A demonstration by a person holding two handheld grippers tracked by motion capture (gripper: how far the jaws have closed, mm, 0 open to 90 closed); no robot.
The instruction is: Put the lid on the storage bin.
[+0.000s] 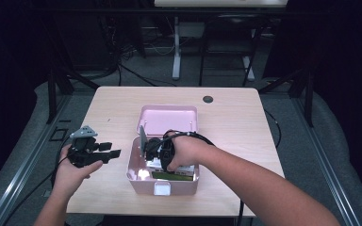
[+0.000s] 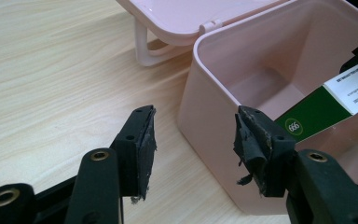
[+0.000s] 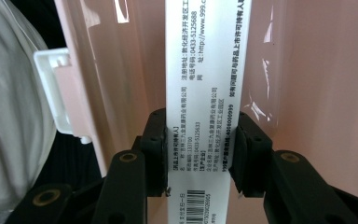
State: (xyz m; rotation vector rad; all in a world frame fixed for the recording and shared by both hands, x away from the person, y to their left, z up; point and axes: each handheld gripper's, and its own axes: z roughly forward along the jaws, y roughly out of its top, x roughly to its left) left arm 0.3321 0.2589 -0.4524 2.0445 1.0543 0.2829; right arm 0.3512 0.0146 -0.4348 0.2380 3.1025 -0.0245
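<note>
Right gripper (image 3: 199, 154) clamped on a green-and-white medicine carton (image 3: 205, 93), 2 jaws pressing its narrow printed white side. The carton sits inside the pink box (image 1: 136, 176), lid (image 1: 167, 120) flipped open behind. Left gripper (image 2: 193, 140) spread wide and empty, just beside the box's outer wall over the wooden table (image 1: 235, 117).

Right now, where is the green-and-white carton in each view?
High view: carton low in the pink box, under the right hand-held gripper.
Left gripper view: right edge, slanting into the box.
Right gripper view: centre, clamped between the jaws.
Shared landmark: the pink box wall.
</note>
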